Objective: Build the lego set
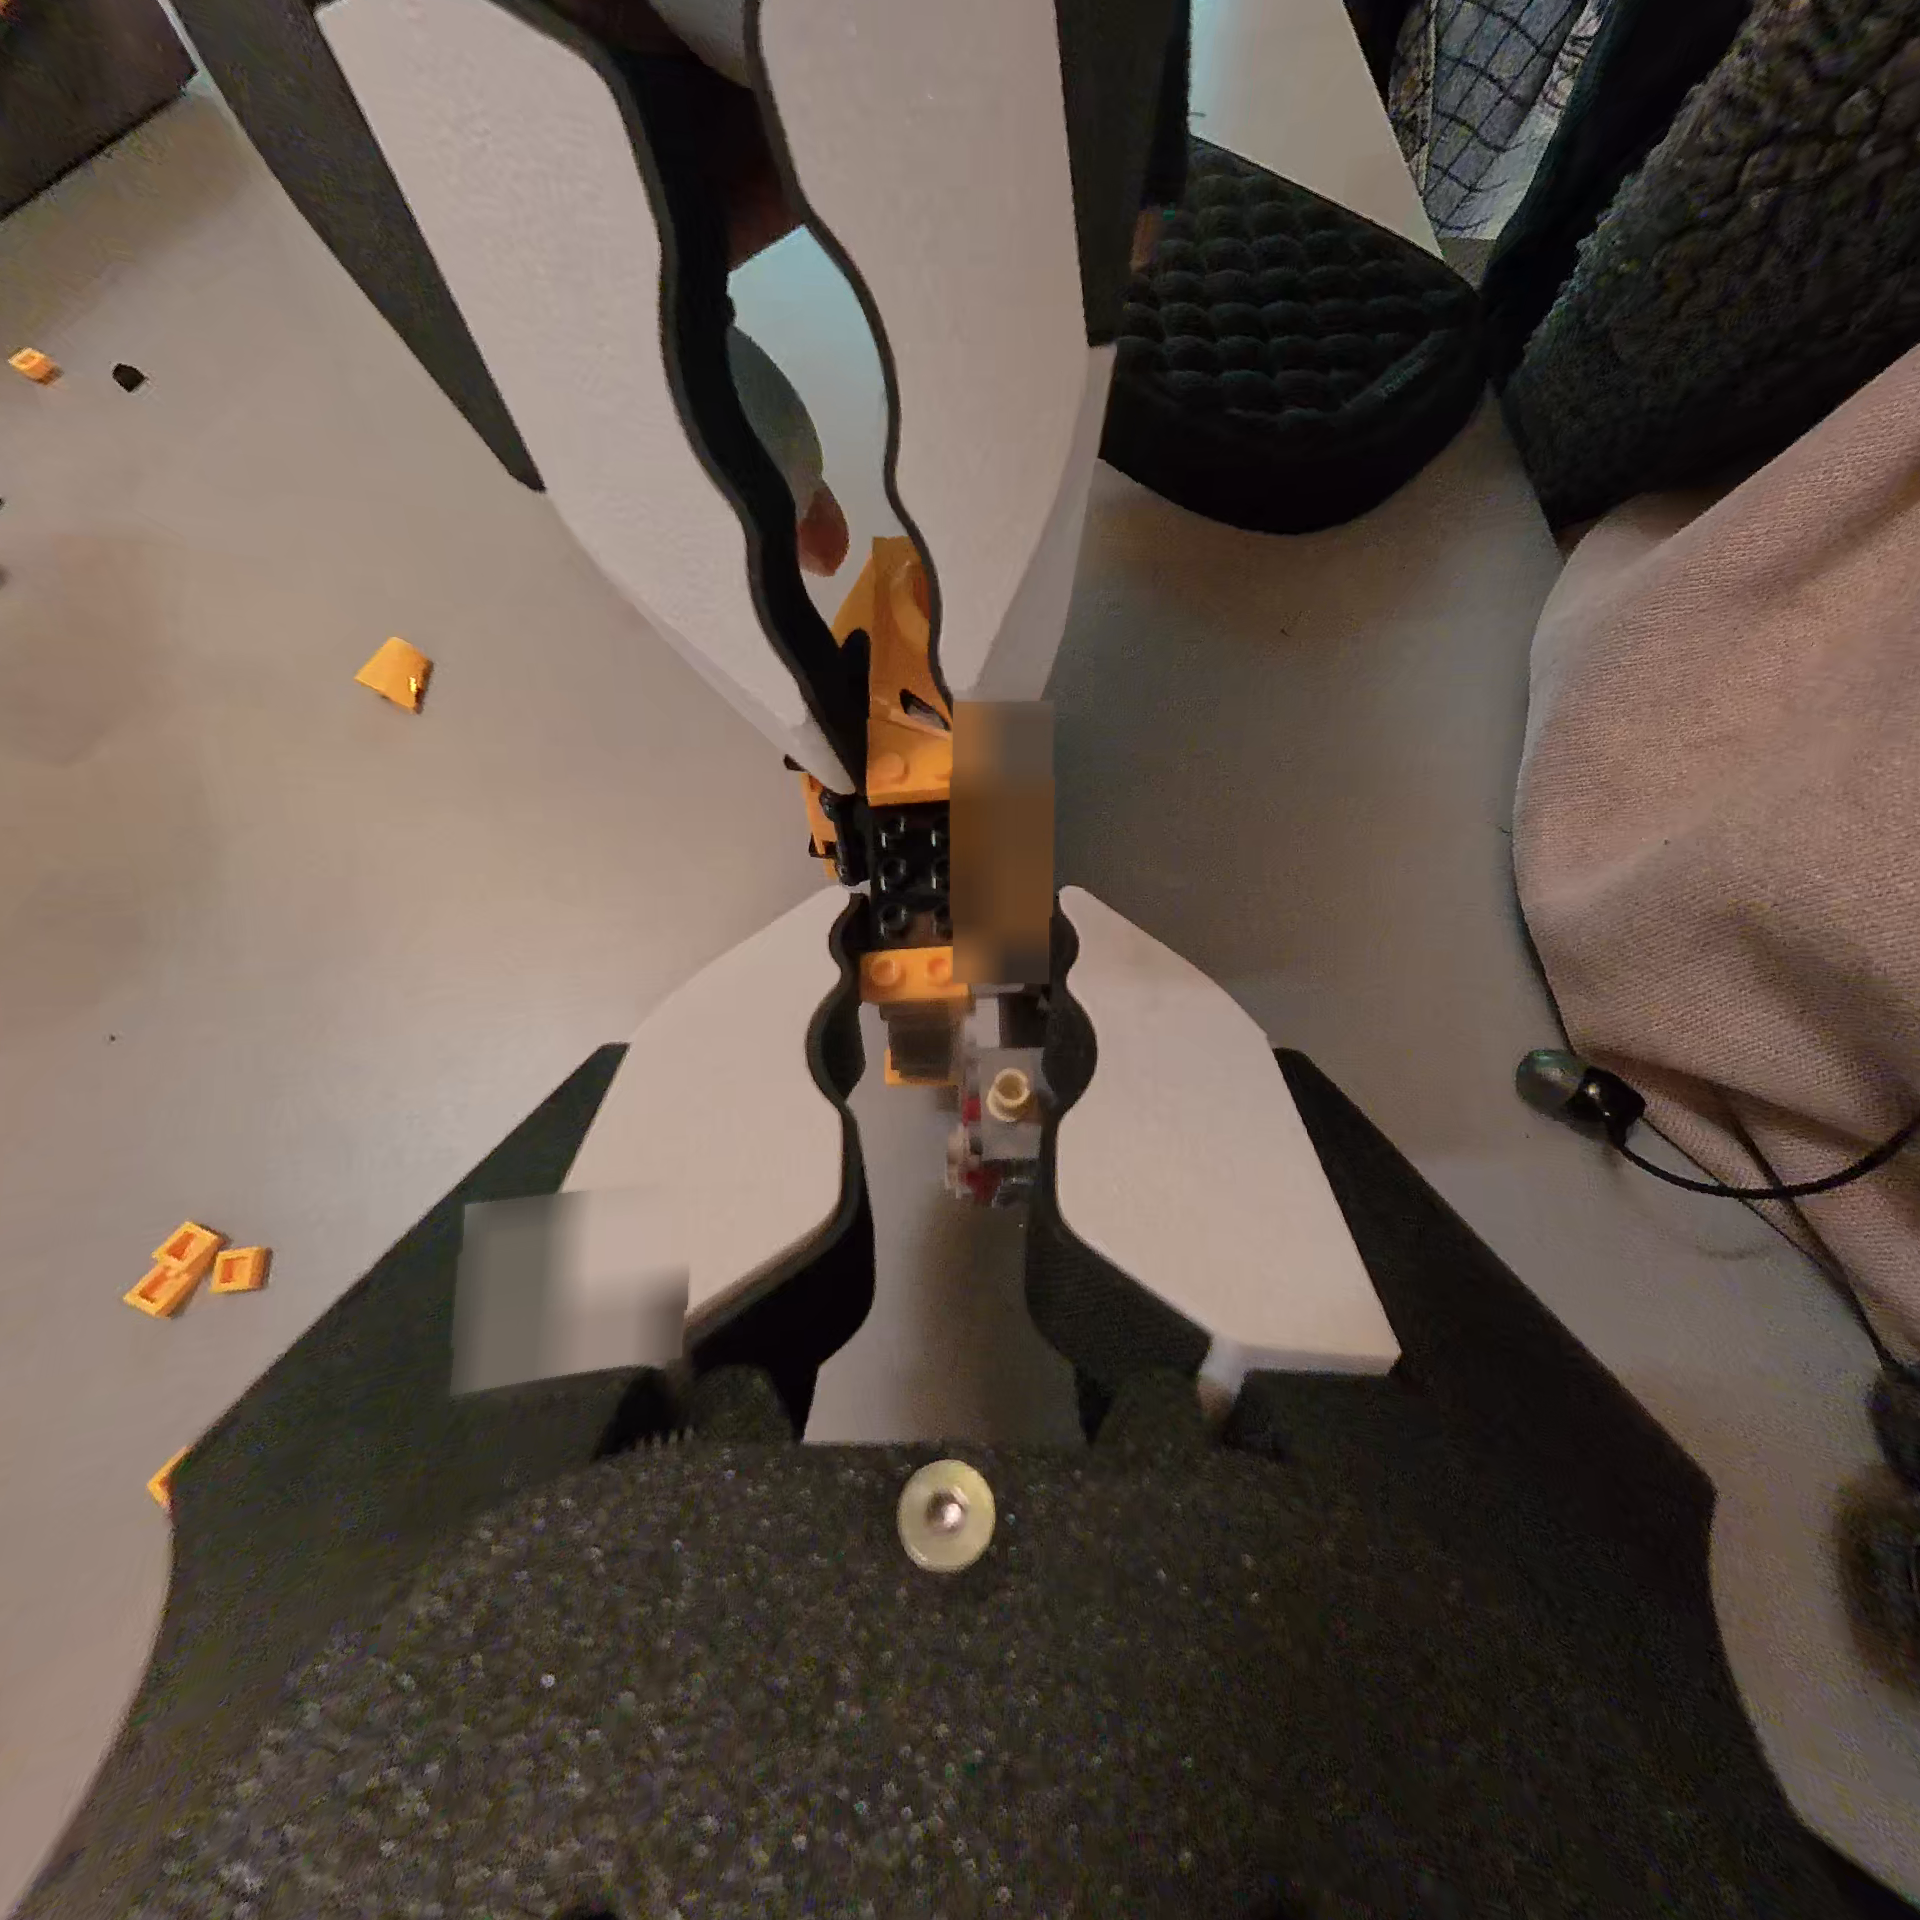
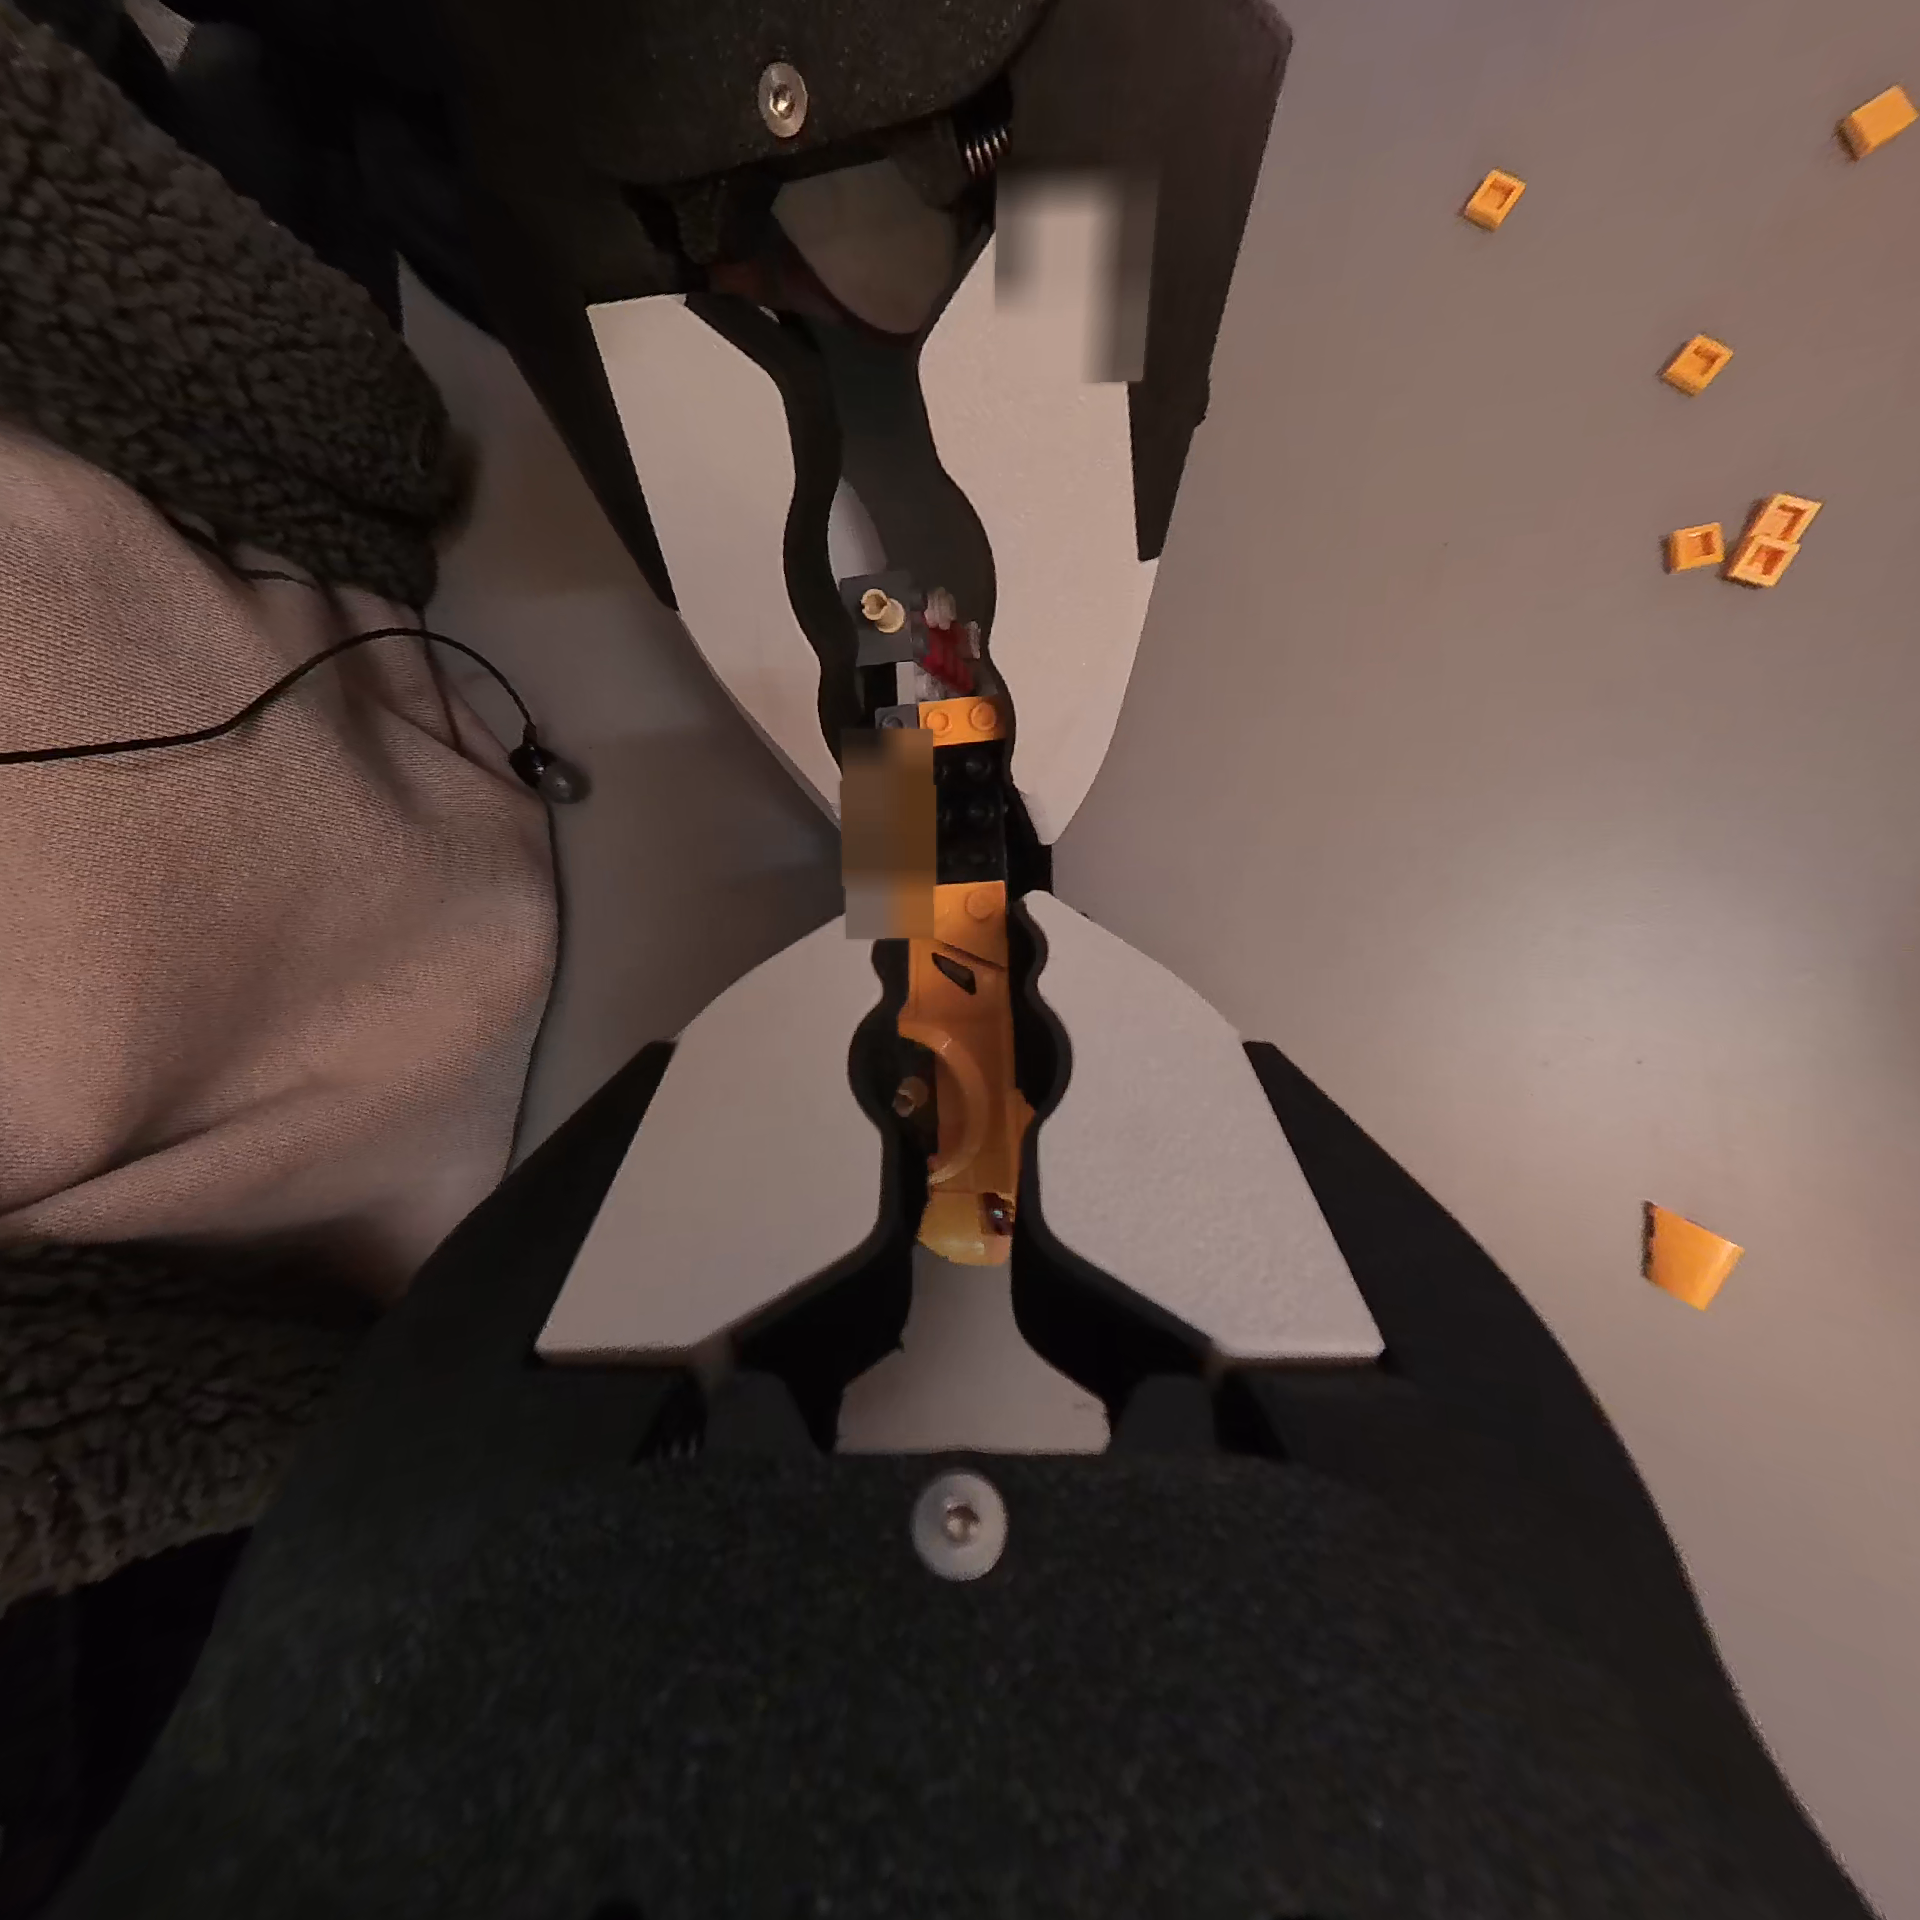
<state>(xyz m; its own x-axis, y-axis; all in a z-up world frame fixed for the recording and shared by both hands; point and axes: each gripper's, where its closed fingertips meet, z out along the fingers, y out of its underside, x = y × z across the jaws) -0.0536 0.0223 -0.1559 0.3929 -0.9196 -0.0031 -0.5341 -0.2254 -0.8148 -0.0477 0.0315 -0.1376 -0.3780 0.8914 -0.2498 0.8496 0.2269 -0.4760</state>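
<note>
Both claws meet tip to tip over the table [image 1: 312,883], sharing one toy brick model [image 1: 904,862]: orange body, black studded middle, grey end with a tan pin.

Left claw [image 1: 951,935] is narrow, and its fingers [image 1: 1132,1039] bracket the grey-and-orange end; the pads sit right at the model's sides, looks like a clamp to steady it.

Right claw [image 2: 956,935] is also narrow, closed round the orange curved end [image 2: 961,1101]. Its far pad meets the model; contact at the near pad is hard to call. Gripping opposite ends likely leaves the black studded section [image 2: 971,821] exposed between the tips.

Loose orange pieces [image 2: 1745,545] lie well off to the right claw's outer side, with a wedge-shaped one [image 2: 1688,1268] nearer its base. A person's beige garment [image 2: 260,935] and black cord [image 2: 312,675] sit opposite.
</note>
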